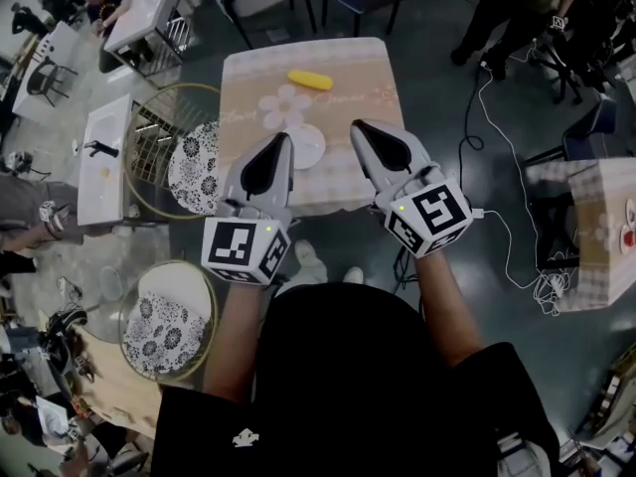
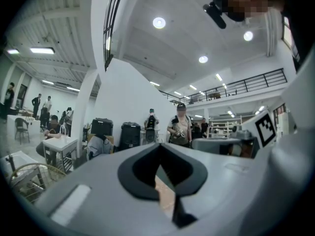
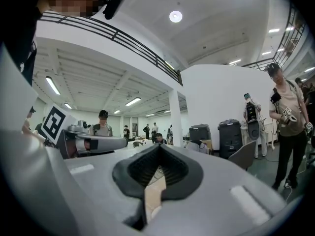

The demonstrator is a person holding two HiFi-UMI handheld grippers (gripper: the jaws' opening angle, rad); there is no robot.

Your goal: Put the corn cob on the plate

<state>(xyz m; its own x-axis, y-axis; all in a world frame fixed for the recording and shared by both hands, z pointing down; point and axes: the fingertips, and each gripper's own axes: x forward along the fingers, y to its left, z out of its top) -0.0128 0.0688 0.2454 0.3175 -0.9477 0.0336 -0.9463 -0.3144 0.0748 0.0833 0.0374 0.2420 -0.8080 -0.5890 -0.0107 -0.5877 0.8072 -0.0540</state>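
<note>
At the top centre of the head view, the corn cob [image 1: 310, 79] lies on the far part of the small table [image 1: 363, 73], yellow against the pale patterned cloth. Nearer the person, the white plate [image 1: 307, 148] sits by the table's near edge, bare, well apart from the cob. Down the middle come both tools, side by side and pointing level at the table. The left gripper [image 1: 281, 139] has its tip over the near edge, just beside the plate, and the right gripper [image 1: 360, 127] sits a little to the plate's right. Each gripper view settles it: the left gripper's [image 2: 159, 149] jaws are pressed together with nothing between them, and the right gripper's [image 3: 158, 147] are the same. At the left edge stand two round patterned stools [image 1: 194, 167].
</note>
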